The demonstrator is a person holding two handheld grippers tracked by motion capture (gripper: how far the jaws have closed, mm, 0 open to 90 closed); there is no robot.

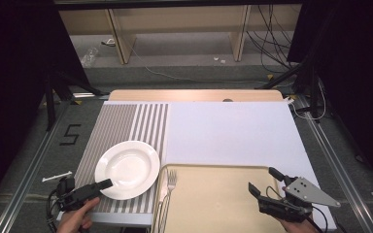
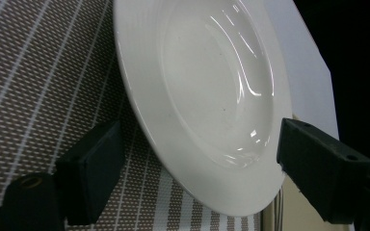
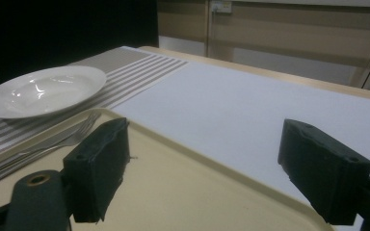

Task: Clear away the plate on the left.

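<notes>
**Left tool at the plate's rim, right tool over the tray**

The desk carries a white cloth over most of its top, with a striped grey mat on its left part. At the near edge lies a beige tray, just beside the mat. A white plate rests on the mat, close to the tray's left rim. A fork and other cutlery lie along the left side of the tray.

The left tool reaches the plate's near edge; in the left gripper view its jaws stand apart on either side of the rim, not clamped on it. The right tool hovers over the tray's right part, jaws spread wide and holding nothing.
</notes>
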